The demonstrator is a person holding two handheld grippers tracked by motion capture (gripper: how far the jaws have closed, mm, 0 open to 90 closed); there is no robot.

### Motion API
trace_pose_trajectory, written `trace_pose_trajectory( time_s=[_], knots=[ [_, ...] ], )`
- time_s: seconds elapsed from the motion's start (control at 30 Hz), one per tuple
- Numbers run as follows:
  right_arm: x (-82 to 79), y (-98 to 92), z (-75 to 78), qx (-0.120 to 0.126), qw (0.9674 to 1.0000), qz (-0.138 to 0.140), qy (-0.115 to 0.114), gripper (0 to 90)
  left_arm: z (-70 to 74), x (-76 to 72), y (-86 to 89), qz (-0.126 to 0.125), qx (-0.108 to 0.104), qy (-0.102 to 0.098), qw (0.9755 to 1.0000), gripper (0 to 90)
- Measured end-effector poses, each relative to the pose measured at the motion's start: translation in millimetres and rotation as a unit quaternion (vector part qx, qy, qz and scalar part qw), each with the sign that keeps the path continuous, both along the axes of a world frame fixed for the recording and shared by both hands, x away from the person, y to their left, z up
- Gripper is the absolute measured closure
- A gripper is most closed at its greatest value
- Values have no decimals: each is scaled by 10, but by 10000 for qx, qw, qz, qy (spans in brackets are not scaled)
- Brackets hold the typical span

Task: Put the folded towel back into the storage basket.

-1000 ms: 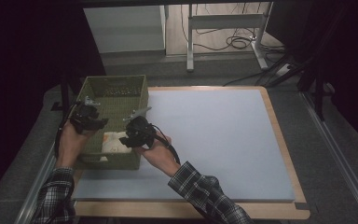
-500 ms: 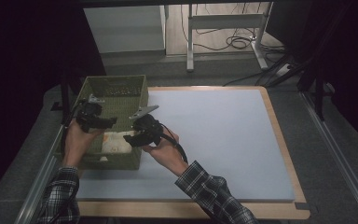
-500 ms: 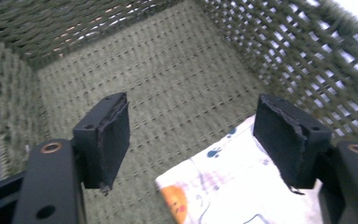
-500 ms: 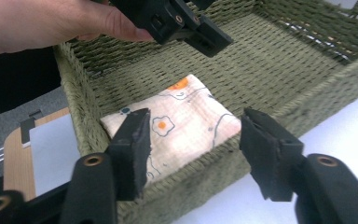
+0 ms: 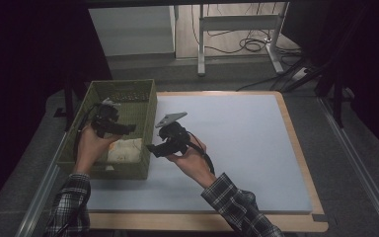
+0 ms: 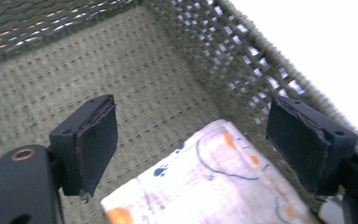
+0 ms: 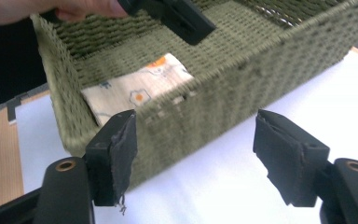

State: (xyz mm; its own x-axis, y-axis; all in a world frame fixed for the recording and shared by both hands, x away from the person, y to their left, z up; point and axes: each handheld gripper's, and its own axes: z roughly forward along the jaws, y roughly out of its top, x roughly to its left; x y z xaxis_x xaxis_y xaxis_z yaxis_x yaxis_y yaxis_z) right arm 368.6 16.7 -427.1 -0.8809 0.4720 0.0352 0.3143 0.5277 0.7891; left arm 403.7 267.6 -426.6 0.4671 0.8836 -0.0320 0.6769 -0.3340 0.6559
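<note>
A folded cream cloth [image 5: 126,149] printed with orange and blue shapes lies flat at the near end of a green woven basket [image 5: 148,118]. My left gripper [image 5: 128,129] hovers inside the basket just above the cloth [image 6: 214,182]. Its jaws have just been opening and now stand open with nothing between them. My right gripper [image 5: 152,148] is outside the basket's right wall [image 7: 242,79], over the white mat. Its jaws have also just been opening and are empty. In the right gripper view the cloth [image 7: 140,91] shows over the rim, with the left gripper [image 7: 177,16] above it.
The basket stands on the left edge of a large white mat [image 5: 237,143] on a wood-edged table. A dark grey surround and metal rails [image 5: 355,163] border the table. Table legs and cables [image 5: 246,44] stand on the floor beyond.
Both grippers have let go of the cloth and opened. The right one has moved right, out of the basket and over the mat; the left one has drawn back a little.
</note>
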Motion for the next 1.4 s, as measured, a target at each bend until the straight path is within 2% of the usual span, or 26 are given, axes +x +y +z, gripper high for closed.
trace_pose_trajectory(
  time_s=[0.17,0.27,0.37,0.43,0.47,0.57,0.7,0.73,0.8,0.83,0.9,0.93,0.97,1.03,1.07,1.1,1.13,1.2,1.23,1.27,1.33,1.4],
  knots=[
    [9,-169,-53,-166,9998,-49,75,274,107,35,-131,-153,-42,69,9999,164],
    [11,-241,-75,-179,9998,-90,91,265,151,43,-185,-209,-77,85,9997,152],
    [5,-400,-101,-213,9996,-152,92,246,221,47,-322,-329,-118,103,9993,139],
    [4,-460,-110,-230,9996,-162,96,235,228,49,-352,-364,-122,113,9992,132],
    [2,-513,-119,-229,9995,-178,108,229,241,56,-455,-432,-107,133,9989,122],
    [-7,-596,-136,-233,9994,-210,145,220,241,63,-540,-501,-126,143,9986,106],
    [-22,-802,-185,-204,9991,-284,222,194,215,77,-822,-691,-238,169,9972,81],
    [-22,-802,-185,-204,9991,-284,222,194,215,77,-822,-691,-238,169,9972,76],
    [-50,-919,-200,-243,9990,-308,201,175,196,69,-983,-788,-288,159,9963,66],
    [-50,-919,-200,-243,9990,-308,201,175,196,69,-983,-788,-288,159,9963,61],
    [-77,-1046,-220,-260,9990,-325,185,161,158,57,-1178,-913,-391,143,9950,56],
    [-77,-1046,-220,-260,9990,-325,185,161,158,57,-1178,-913,-391,143,9950,50],
    [-95,-1142,-243,-270,9988,-356,193,156,141,51,-1243,-948,-395,134,9946,46],
    [-108,-1246,-277,-300,9985,-415,196,151,79,26,-1444,-1062,-399,95,9935,40],
    [-108,-1246,-277,-300,9985,-415,196,151,79,26,-1444,-1062,-399,95,9935,39],
    [-121,-1355,-315,-353,9981,-470,199,146,29,5,-1574,-1143,-413,70,9926,38],
    [-121,-1355,-315,-353,9981,-470,199,146,29,5,-1574,-1143,-413,70,9926,36],
    [-135,-1469,-354,-385,9976,-552,189,141,-28,-20,-1692,-1209,-394,44,9919,35],
    [-151,-1581,-393,-379,9971,-619,213,133,-93,-52,-1799,-1260,-360,12,9914,33],
    [-151,-1581,-393,-379,9971,-619,213,133,-93,-52,-1799,-1260,-360,12,9914,31],
    [-171,-1702,-444,-390,9965,-708,200,127,-164,-92,-1884,-1315,-322,-29,9908,30],
    [-195,-1850,-524,-418,9957,-801,213,119,-312,-174,-1988,-1382,-430,-37,9895,30]
  ],
)
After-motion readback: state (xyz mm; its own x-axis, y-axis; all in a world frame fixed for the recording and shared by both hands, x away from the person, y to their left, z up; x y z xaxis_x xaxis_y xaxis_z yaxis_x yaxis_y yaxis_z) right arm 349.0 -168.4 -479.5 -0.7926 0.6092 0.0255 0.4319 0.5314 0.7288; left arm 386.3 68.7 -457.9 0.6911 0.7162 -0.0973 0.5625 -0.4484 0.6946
